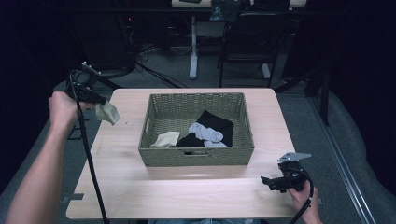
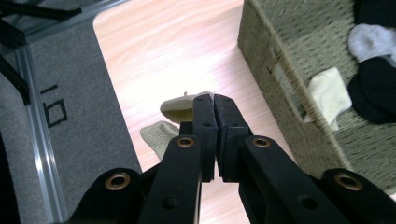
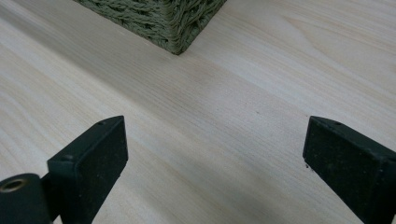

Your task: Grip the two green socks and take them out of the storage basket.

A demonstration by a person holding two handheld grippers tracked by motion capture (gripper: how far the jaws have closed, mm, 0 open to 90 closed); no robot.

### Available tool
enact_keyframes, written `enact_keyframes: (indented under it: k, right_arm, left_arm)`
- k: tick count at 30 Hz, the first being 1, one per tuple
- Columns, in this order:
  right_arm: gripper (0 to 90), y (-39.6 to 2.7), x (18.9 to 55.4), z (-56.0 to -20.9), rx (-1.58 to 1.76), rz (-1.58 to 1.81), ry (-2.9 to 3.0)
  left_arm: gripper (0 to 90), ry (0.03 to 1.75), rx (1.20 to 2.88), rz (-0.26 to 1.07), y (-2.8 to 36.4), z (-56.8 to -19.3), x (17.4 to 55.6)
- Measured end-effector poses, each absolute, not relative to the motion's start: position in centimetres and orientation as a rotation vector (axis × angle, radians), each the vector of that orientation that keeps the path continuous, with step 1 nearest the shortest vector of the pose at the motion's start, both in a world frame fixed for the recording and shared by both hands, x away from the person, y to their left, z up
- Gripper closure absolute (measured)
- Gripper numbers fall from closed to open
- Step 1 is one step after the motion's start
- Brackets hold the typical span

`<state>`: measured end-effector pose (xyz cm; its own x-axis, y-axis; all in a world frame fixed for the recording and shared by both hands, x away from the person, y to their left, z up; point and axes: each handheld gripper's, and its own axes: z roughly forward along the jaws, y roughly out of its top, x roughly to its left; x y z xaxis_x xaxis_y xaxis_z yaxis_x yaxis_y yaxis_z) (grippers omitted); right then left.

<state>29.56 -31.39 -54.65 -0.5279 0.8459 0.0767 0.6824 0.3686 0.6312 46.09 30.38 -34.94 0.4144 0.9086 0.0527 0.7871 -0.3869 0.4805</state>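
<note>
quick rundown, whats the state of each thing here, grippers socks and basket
left gripper: shut on a beige sock, held up over the table's left edge
right gripper: open, nothing between its jaws
basket: upright on the table
socks in basket: loose pile, beige, white, black

Dim room; glare on the table (image 2: 154, 51); views slightly soft.
</note>
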Motion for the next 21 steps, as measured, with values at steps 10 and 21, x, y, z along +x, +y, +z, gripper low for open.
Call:
enact_keyframes:
  k: [10, 21]
  right_arm:
    - [6.0, -31.4, 29.6, -54.7, 1.36, 0.899, 2.373]
    - [6.2, -31.4, 29.5, -54.7, 1.362, 0.897, 2.368]
  left_arm:
    - [88.1, 1.504, 2.305, 0.367, 31.2, -39.4, 46.5]
    - [88.0, 1.537, 2.337, 0.286, 31.2, -43.3, 46.9]
